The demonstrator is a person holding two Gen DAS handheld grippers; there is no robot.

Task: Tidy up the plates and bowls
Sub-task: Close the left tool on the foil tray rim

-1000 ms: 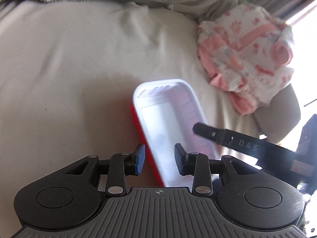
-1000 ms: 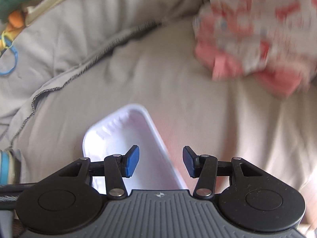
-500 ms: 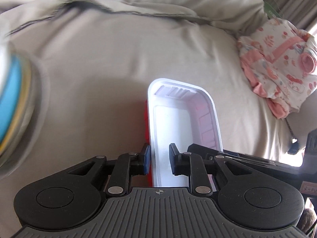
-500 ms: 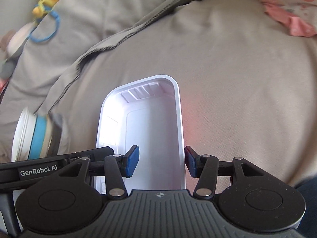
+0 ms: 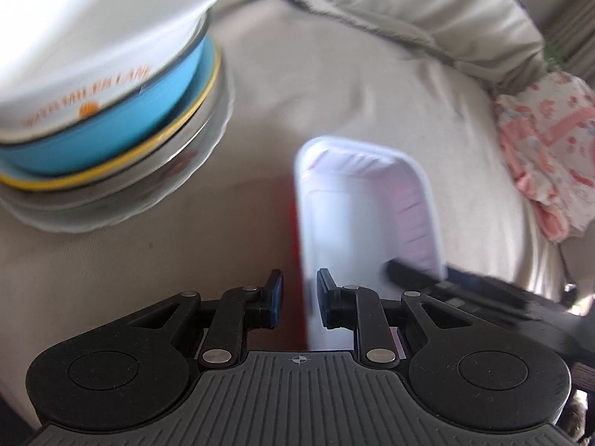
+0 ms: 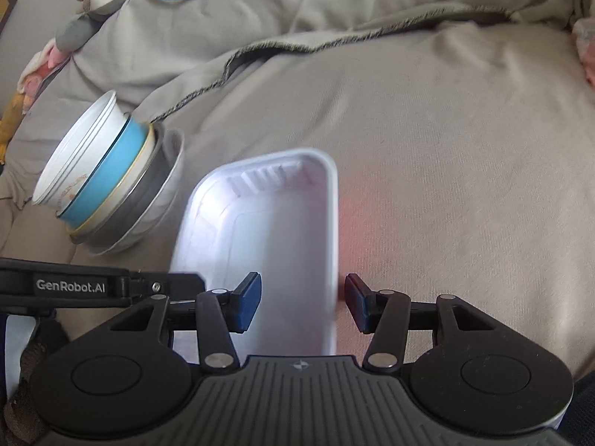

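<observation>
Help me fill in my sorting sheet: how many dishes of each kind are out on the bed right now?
bowls: 5, nested in one tilted stack (white, blue, yellow-rimmed, grey, white)
white tray: 1
Total: 6

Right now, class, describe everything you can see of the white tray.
The white tray is a shallow rectangle with rounded corners and a ribbed inner wall; it looks like foam or thin plastic. It is empty, with red showing along its outer side. The left claw straddles one long rim, the right claw the other. The stacked bowls stand beside it.
</observation>
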